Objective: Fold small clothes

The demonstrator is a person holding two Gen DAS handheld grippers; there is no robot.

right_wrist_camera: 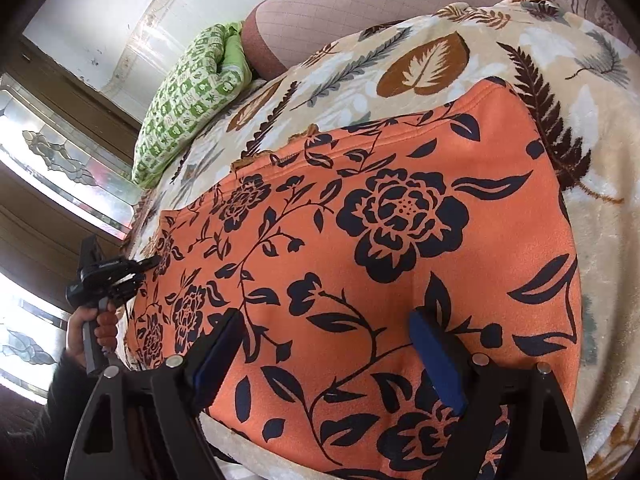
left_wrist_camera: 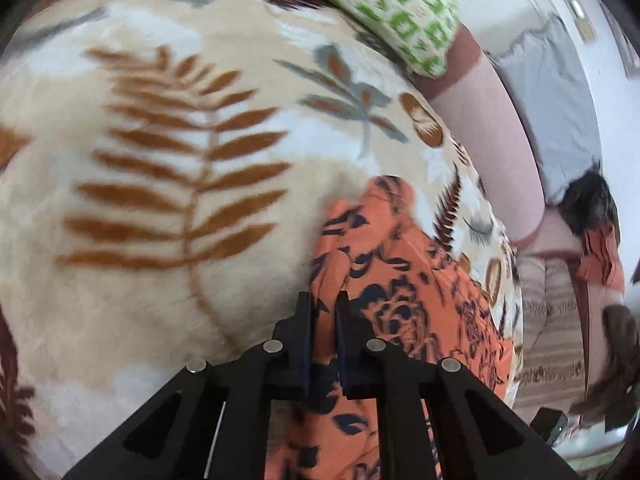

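The orange cloth garment with a dark floral print [right_wrist_camera: 380, 248] lay spread flat on the leaf-patterned fleece blanket [right_wrist_camera: 460, 48] covering the bed, near its front edge; it looked light, limp and soft, best taken by an edge or corner. The left claw [left_wrist_camera: 323, 300] was closed on a raised fold at the garment's side edge. The right claw [right_wrist_camera: 326, 320] hung wide open over its near edge, gripping nothing.
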